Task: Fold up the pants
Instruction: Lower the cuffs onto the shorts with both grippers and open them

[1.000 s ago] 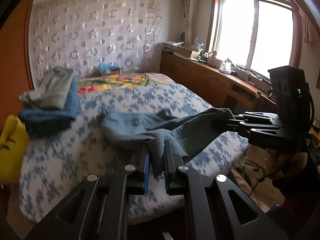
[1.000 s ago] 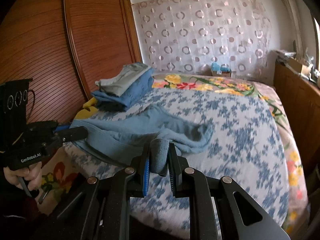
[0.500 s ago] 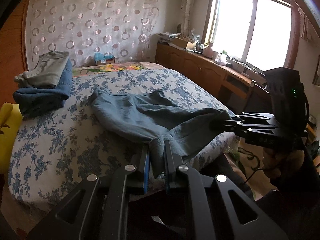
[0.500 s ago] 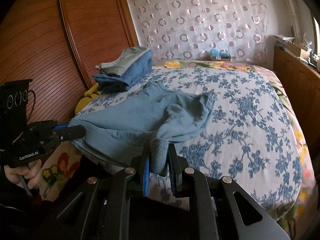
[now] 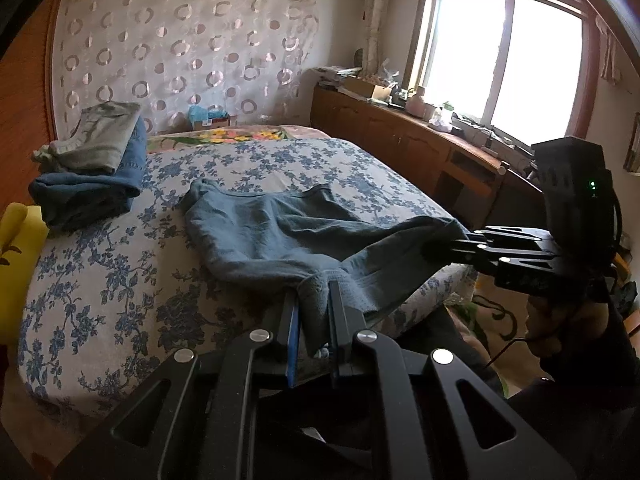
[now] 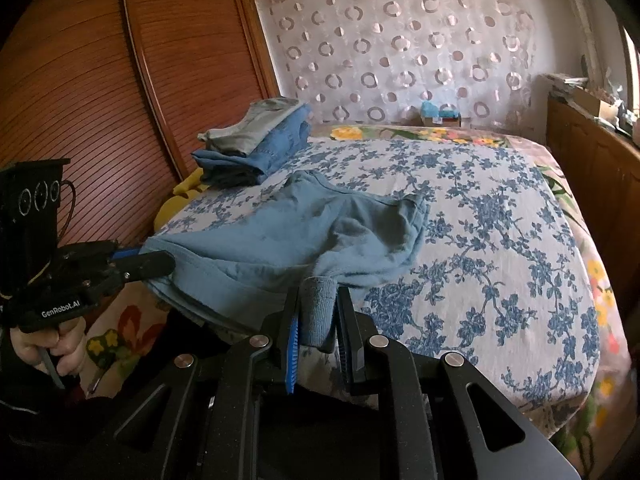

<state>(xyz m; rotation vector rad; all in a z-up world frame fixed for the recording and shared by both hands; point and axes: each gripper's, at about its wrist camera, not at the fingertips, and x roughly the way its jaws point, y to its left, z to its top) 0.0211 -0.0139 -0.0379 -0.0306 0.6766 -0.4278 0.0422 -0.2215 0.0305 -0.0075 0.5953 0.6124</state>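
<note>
A pair of blue-grey pants [image 5: 280, 236] lies spread over the near part of the floral bed [image 5: 100, 300], also seen in the right wrist view [image 6: 280, 236]. My left gripper [image 5: 314, 312] is shut on one end of the pants' near edge at the bed's edge. My right gripper [image 6: 318, 312] is shut on the other end. The near edge is stretched between the two grippers. Each gripper shows in the other's view: the right one [image 5: 452, 246] and the left one [image 6: 160, 262].
A stack of folded clothes [image 5: 88, 168] sits at the far left of the bed [image 6: 256, 144]. A yellow cushion [image 5: 16, 252] lies beside it. A wooden wardrobe [image 6: 100, 100] stands left; a cluttered wooden counter [image 5: 440, 136] runs under the window on the right.
Both grippers have pulled back toward the bed's near edge with the pants in them. The pants have been drawn out flatter and wider across the bed.
</note>
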